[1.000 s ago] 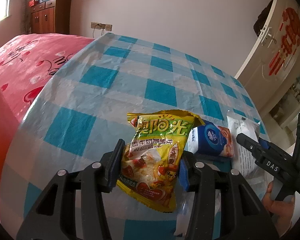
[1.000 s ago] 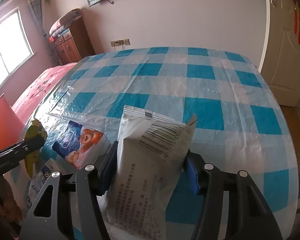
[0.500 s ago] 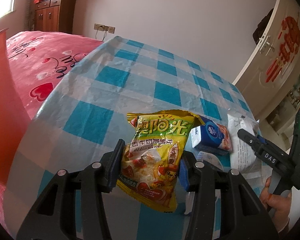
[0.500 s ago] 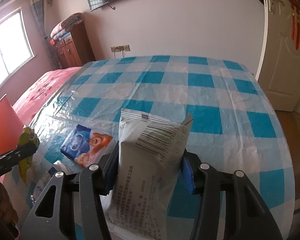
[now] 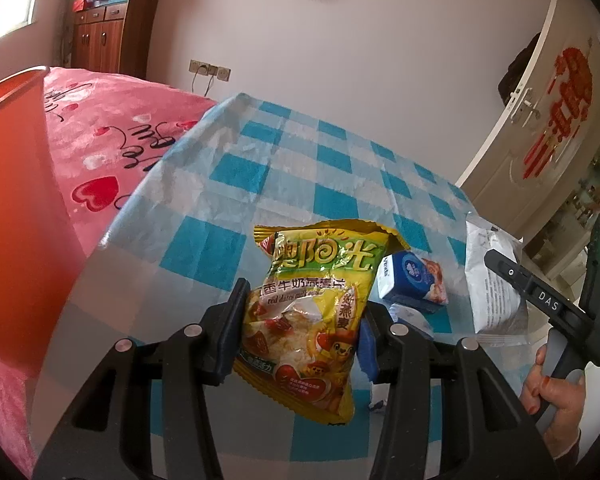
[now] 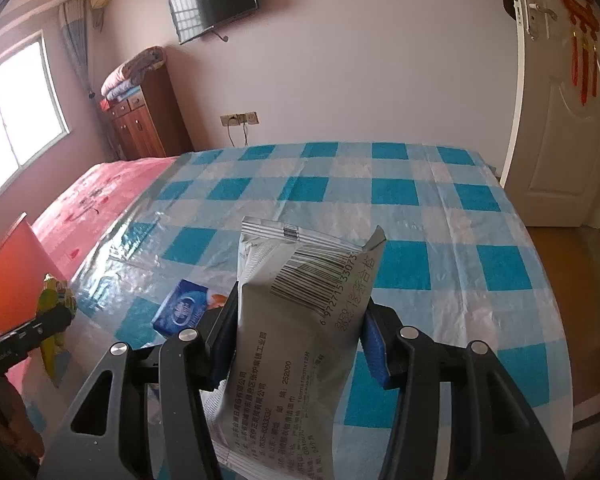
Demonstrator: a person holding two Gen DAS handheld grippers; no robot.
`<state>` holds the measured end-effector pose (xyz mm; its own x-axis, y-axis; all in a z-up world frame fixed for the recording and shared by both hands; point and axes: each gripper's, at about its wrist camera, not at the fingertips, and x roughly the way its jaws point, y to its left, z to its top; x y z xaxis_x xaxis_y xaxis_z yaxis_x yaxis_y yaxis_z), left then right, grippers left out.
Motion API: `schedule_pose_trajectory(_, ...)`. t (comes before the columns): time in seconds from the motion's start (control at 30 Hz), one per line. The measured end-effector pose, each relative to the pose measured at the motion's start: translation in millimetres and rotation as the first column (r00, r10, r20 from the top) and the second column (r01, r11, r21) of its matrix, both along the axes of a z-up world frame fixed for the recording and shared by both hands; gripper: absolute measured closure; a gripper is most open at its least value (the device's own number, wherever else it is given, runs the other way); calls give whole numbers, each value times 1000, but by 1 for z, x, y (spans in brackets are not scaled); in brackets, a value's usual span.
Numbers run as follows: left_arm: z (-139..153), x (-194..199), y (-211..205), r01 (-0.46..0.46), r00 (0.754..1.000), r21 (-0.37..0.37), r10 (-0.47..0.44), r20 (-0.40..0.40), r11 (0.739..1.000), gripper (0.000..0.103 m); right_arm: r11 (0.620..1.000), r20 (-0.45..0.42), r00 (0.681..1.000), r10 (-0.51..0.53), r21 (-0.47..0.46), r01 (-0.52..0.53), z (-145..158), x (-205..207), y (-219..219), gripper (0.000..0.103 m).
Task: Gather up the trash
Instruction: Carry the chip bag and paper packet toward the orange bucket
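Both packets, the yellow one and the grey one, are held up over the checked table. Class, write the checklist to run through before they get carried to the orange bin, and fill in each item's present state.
1. Left tool shut on the yellow snack packet: ok, pinched at both sides.
2. Right tool shut on the grey wipes packet: ok.
3. Both packets lifted off the checked tablecloth: ok.
4. Orange bin within view: ok, at the left tool's left beside the pink bed.
5. Bin opening unobstructed: cannot tell, only its wall and rim show.
6. All trash collected: not ok, the blue tissue pack lies on the cloth.
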<state>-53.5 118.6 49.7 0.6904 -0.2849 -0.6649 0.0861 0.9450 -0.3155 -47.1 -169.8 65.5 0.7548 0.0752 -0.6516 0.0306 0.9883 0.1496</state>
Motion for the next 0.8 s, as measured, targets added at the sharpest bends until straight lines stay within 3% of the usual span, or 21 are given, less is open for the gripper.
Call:
schedule_pose_trajectory(0.43,39,-19,33,-24,996,-12,25,85,1000,54,999,33,999,32,35,-33,33,-8,22,50)
schedule_pose_trajectory(0.8,79,-37,77,-97,984,1,95,152,995,54,988,53,991,125,88,-129,64,1,64,49)
